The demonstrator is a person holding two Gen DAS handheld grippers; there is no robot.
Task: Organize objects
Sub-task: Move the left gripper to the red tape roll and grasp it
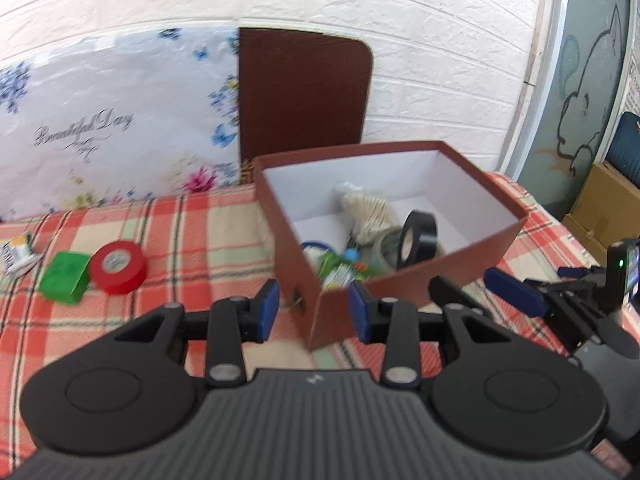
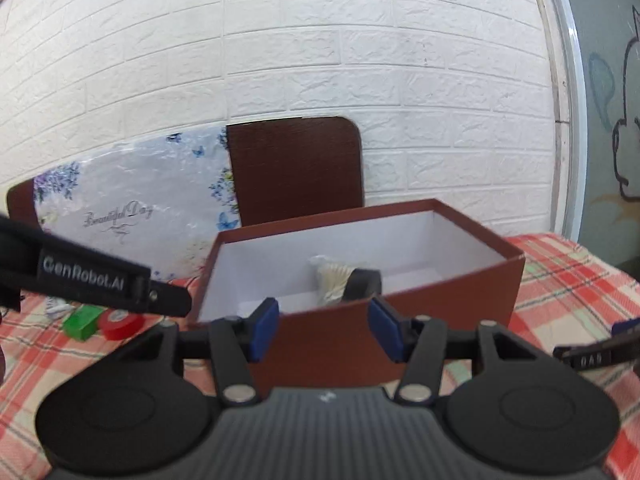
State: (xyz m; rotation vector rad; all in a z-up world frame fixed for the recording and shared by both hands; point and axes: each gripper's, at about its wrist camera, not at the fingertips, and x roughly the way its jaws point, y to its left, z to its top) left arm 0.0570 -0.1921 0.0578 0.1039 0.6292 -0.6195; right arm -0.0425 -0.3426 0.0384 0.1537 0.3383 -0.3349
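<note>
Both tongs, left and right, apart, empty. Brown box long axis diagonal, near corner toward left tongs.

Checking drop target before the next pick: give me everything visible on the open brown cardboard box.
The open brown cardboard box is rectangular, lidless, with brown outer walls and a plain white lining. It sits upright on the red plaid tablecloth, one corner turned toward the left gripper, whose open jaws stand either side of that corner without visibly touching it. A small dark fitting shows on its left wall. Inside lie a black tape roll on edge, a bag of pale sticks and small green-and-blue items, mostly at the near end.
</note>
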